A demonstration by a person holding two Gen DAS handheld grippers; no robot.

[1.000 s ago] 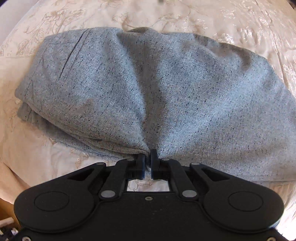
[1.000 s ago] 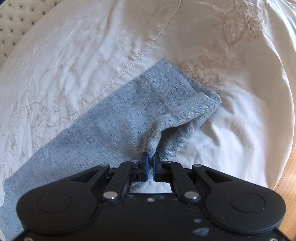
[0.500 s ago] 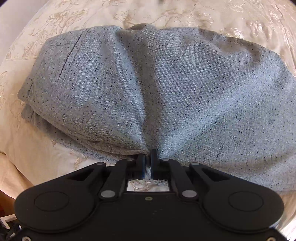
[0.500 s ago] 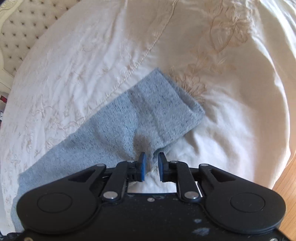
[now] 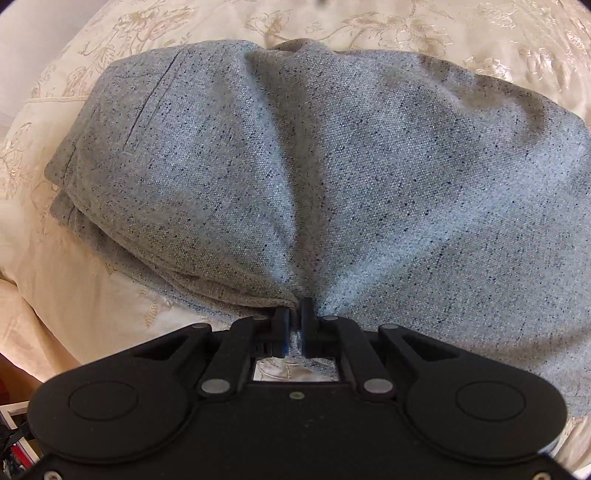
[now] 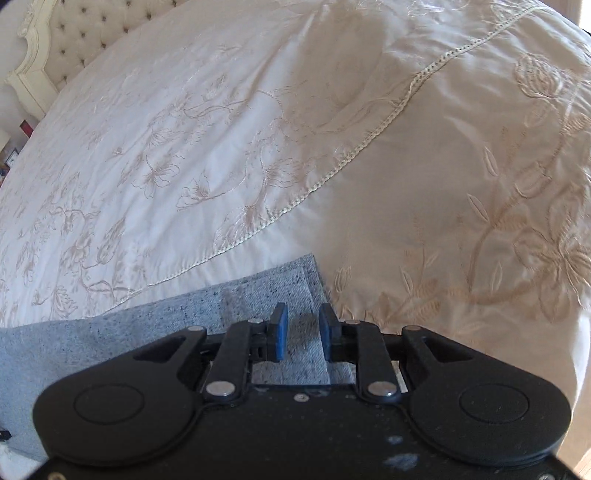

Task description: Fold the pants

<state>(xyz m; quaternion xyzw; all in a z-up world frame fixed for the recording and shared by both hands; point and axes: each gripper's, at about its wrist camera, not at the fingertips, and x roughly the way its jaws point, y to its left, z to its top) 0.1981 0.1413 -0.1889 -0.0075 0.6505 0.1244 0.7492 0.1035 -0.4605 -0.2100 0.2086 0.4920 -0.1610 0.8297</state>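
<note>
The left wrist view shows the bulk of the pants [image 5: 332,177]: grey flecked cloth lying on the bedspread [image 5: 74,288], doubled over at its left end, where a lower layer sticks out beneath the upper one and a slanted pocket slit shows. The left gripper [image 5: 294,325] is clamped on a pinch of this cloth at its near edge, and folds fan out from the pinch.

The right wrist view shows only a leg end of the pants [image 6: 166,317], lying flat with its hem corner near a corded seam in the cream, flower-embroidered bedspread [image 6: 461,166]. The right gripper [image 6: 303,334] hangs over that end with its jaws parting; cloth lies beneath the gap, but the blue pads [image 6: 280,332] do not press it. This view alone shows a tufted headboard [image 6: 92,33] at top left.

No writing or labels can be read.
</note>
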